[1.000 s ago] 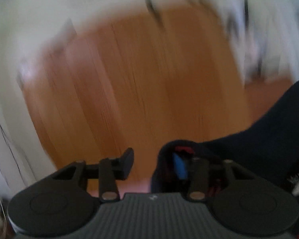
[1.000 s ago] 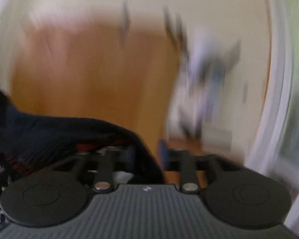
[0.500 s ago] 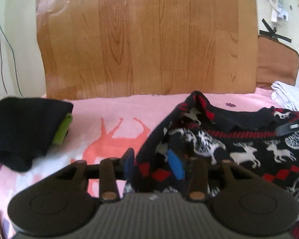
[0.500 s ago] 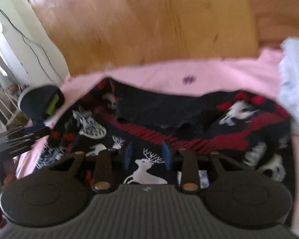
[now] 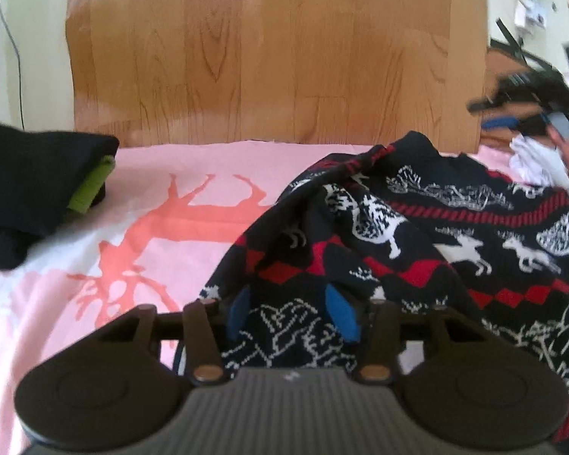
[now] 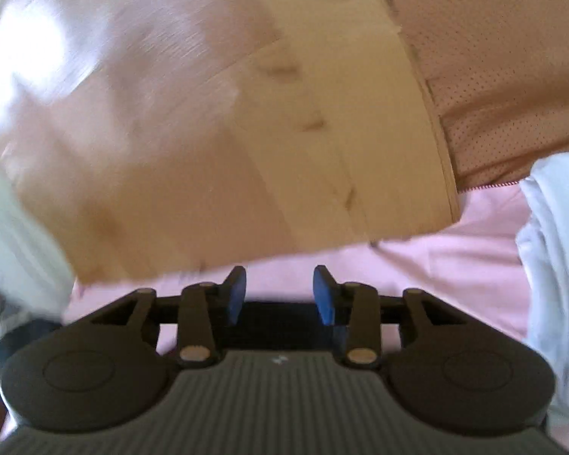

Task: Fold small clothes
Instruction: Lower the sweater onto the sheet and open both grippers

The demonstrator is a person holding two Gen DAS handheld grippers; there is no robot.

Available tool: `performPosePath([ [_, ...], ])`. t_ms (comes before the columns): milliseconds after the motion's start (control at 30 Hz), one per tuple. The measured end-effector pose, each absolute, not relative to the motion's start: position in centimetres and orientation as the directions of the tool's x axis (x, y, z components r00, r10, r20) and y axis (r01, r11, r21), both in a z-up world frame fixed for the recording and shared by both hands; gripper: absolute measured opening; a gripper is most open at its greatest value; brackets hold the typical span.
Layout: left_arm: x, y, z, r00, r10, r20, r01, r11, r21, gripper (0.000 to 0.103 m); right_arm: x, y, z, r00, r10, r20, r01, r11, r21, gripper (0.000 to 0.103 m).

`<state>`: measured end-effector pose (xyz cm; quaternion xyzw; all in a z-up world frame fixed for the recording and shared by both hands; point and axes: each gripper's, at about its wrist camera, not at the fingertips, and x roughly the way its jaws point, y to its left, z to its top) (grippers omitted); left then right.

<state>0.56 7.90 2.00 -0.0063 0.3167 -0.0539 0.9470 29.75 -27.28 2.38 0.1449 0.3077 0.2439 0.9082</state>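
Note:
A dark knitted sweater (image 5: 417, 235) with white reindeer and red bands lies crumpled on the pink bedsheet (image 5: 151, 235). My left gripper (image 5: 292, 314) is low over the sweater's near left edge, its blue pads apart with sweater fabric lying between them. My right gripper (image 6: 278, 295) is open and empty, lifted off the sweater and facing the wooden headboard (image 6: 216, 132); the sweater is out of that view. The right gripper (image 5: 527, 94) also shows blurred at the far right of the left wrist view.
A folded black garment with a green part (image 5: 38, 185) lies at the left on the sheet. White clothes (image 6: 557, 265) are piled at the right. The wooden headboard (image 5: 277, 57) stands behind the bed. Cables hang on the wall at upper right.
The sweater was swung down onto the bed. My right gripper has let go of it and risen away toward the headboard. My left gripper's pads have opened wider over the fabric.

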Motion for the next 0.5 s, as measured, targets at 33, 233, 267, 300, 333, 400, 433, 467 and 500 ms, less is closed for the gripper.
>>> performPosePath([
  [33,0.4,8.0,2.0,0.795,-0.111,-0.597,0.098,0.994,-0.054,0.047,28.9,-27.1,2.1,0.673,0.539,-0.507,-0.369,0.838,0.402,0.044],
  [233,0.2,7.9,2.2,0.801,-0.111,-0.588,0.098,0.994,-0.054,0.050,28.2,-22.8,-0.3,0.525,0.621,-0.581,-0.411,0.784,0.466,0.046],
  [267,0.4,7.9,2.4,0.803,-0.114,-0.584,0.107,0.993,-0.048,0.051,28.7,-21.3,-0.5,0.506,0.616,-0.604,-0.421,0.788,0.450,0.046],
  [300,0.7,8.0,2.7,0.809,-0.107,-0.578,0.107,0.994,-0.034,0.051,29.6,-19.7,-0.9,0.478,0.618,-0.624,-0.421,0.785,0.455,0.046],
  [333,1.3,8.0,3.1,0.818,-0.084,-0.570,0.095,0.995,-0.010,0.051,30.6,-18.4,-1.6,0.455,0.623,-0.636,-0.416,0.781,0.466,0.046],
  [400,2.8,8.2,4.1,0.833,-0.023,-0.552,0.041,0.999,0.021,0.051,31.8,-16.4,-1.4,0.524,0.570,-0.632,-0.398,0.821,0.410,0.046],
  [433,3.7,8.6,4.7,0.836,0.029,-0.548,-0.012,0.999,0.036,0.051,31.9,-15.9,-1.3,0.545,0.528,-0.651,-0.363,0.849,0.384,0.046],
  [467,4.3,9.1,5.4,0.838,0.052,-0.542,-0.042,0.999,0.031,0.051,31.8,-15.9,-0.8,0.540,0.528,-0.655,-0.345,0.849,0.400,0.047],
  [500,4.6,9.6,6.2,0.849,0.042,-0.526,-0.039,0.999,0.016,0.052,31.2,-16.5,0.0,0.529,0.561,-0.637,-0.362,0.828,0.429,0.046],
])
